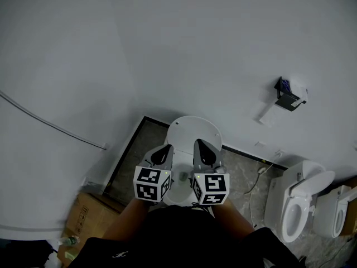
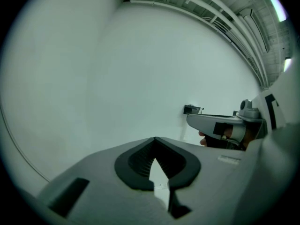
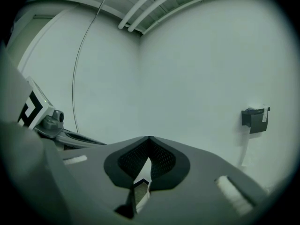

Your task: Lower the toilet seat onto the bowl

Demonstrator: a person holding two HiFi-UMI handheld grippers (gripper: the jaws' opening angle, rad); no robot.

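The left gripper (image 1: pixel 166 148) hovers over the left side of the bowl (image 1: pixel 179 192). The toilet seat (image 1: pixel 192 128) lies just ahead of its tips and a little to their right. The seat looks raised at the back of the bowl, near the wall (image 1: pixel 223 49). Its broad white face is turned toward the person, and its long axis runs away from the grippers toward the wall. Whether it leans on the wall I cannot tell. In the left gripper view the two dark pads (image 2: pixel 140 161) meet at their tips, so this gripper (image 2: pixel 154 138) is closed, holds nothing and touches nothing.

The right gripper (image 1: pixel 199 144) hangs just beside the left one, level with it, over the bowl's right side. The seat sits just ahead of its tips, slightly to their left. In the right gripper view its jaws (image 3: pixel 149 138) are pressed tight together and empty too. Well off to its right, a paper holder (image 1: pixel 290 95) is fixed to the wall.
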